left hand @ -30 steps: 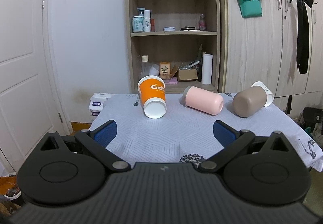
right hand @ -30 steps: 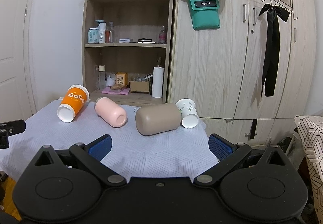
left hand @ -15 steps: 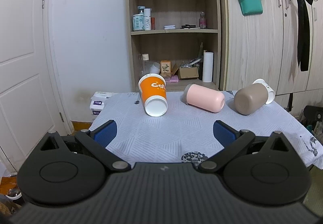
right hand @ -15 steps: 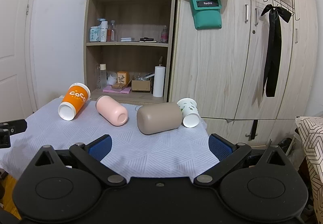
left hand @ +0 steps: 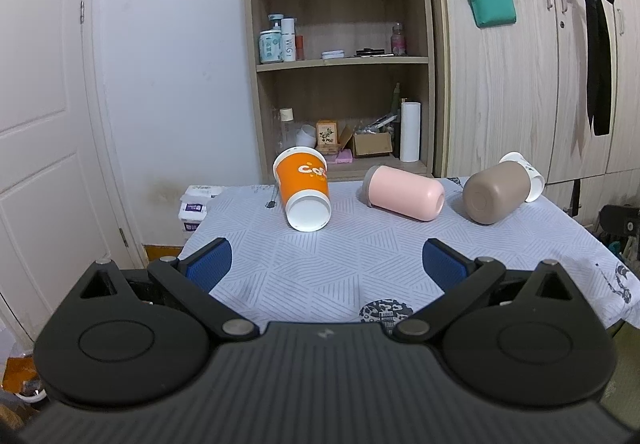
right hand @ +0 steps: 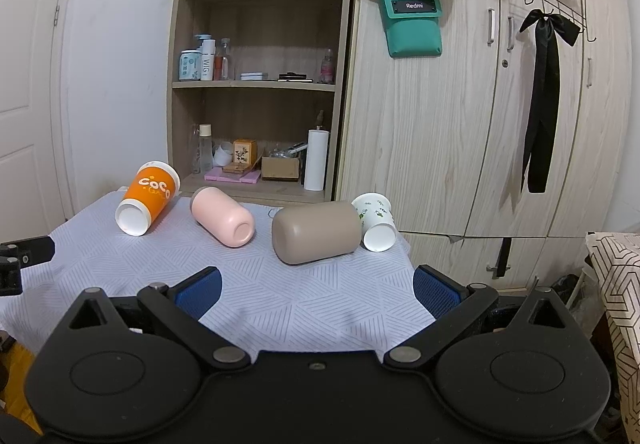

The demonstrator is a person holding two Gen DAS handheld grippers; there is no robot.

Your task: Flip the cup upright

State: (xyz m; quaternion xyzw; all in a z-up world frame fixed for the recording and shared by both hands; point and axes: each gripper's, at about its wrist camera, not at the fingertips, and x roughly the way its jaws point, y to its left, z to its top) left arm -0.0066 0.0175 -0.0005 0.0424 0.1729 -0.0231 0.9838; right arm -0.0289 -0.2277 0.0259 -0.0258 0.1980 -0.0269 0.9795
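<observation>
Several cups lie on their sides in a row on the table's white patterned cloth (left hand: 340,264): an orange paper cup (left hand: 304,188), a pink cup (left hand: 404,192), a taupe cup (left hand: 496,190) and a white floral paper cup (left hand: 528,174) behind it. They also show in the right wrist view: orange (right hand: 148,198), pink (right hand: 222,216), taupe (right hand: 316,232), white floral (right hand: 376,222). My left gripper (left hand: 326,264) is open and empty over the near part of the table. My right gripper (right hand: 316,290) is open and empty near the front right edge.
A wooden shelf unit (left hand: 340,64) with bottles and boxes stands behind the table, next to wardrobe doors (right hand: 500,124). A white door (left hand: 40,124) is at the left. Part of the left gripper (right hand: 20,256) shows at the left edge of the right wrist view.
Both views have shifted slightly, with the cups sitting a little lower in frame. The cups have not moved and both grippers stay open.
</observation>
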